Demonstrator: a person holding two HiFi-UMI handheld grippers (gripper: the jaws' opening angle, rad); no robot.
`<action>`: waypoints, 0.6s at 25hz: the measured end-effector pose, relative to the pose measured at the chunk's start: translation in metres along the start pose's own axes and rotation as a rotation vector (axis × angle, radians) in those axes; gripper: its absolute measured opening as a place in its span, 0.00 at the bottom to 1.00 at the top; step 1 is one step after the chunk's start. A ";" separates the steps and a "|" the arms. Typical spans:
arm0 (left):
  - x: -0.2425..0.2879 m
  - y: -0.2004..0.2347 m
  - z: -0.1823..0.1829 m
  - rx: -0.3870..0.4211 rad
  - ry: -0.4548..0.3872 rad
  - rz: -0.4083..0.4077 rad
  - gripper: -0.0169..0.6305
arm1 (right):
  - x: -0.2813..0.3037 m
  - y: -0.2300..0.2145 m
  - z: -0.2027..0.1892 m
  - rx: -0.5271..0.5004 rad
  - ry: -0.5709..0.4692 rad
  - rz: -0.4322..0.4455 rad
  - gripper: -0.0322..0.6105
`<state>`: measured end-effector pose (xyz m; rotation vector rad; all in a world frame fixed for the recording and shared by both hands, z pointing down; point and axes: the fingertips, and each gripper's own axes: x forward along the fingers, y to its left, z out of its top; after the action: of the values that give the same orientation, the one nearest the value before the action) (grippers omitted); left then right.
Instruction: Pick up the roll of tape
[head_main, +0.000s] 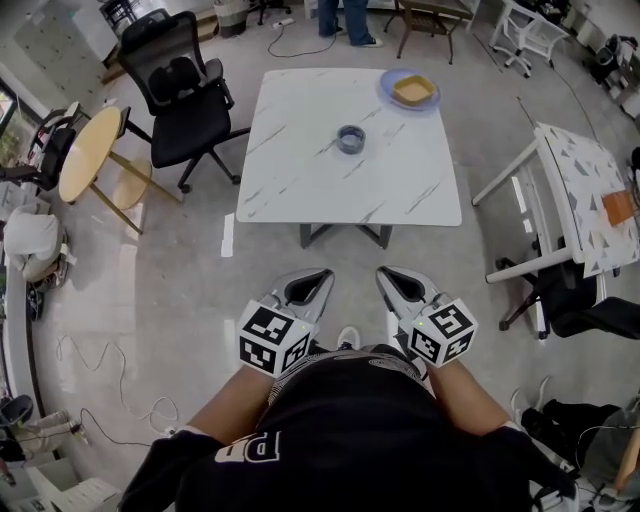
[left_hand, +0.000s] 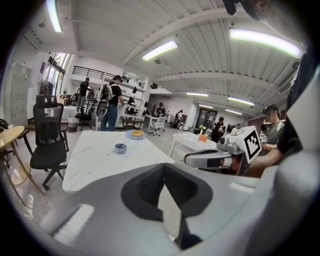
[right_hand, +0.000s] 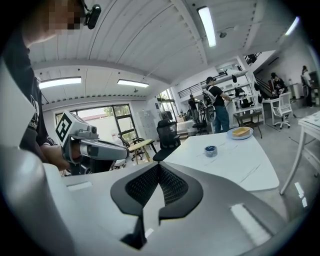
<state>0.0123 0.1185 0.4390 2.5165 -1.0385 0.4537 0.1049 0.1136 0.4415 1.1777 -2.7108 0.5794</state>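
The roll of tape (head_main: 351, 139) lies on the white table (head_main: 290, 185), toward its far side, near the blue plate (head_main: 386, 90), which perhaps holds a sponge. Well short of the table's near edge we hold the left gripper (head_main: 322, 275) and right gripper (head_main: 384, 272), jaws together, empty.

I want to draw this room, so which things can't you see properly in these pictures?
- Yellow thing on the plate: too small in every view to name.
- Roll of tape: too far and small to tell how much tape is left.
- Standing person, head view: top edge cuts off all but the legs.
- Under the white table, head view: hidden by its top.
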 end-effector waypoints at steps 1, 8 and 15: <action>0.002 0.000 0.000 0.000 0.004 0.003 0.12 | 0.001 -0.002 0.001 0.003 -0.003 0.002 0.05; 0.009 0.006 0.004 -0.001 0.014 0.025 0.12 | 0.002 -0.014 0.004 0.018 -0.011 0.004 0.05; 0.022 0.019 0.002 -0.012 0.018 0.015 0.12 | 0.013 -0.024 -0.002 0.023 0.006 -0.007 0.05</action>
<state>0.0134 0.0922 0.4509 2.4912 -1.0510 0.4715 0.1133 0.0908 0.4540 1.1882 -2.7011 0.6139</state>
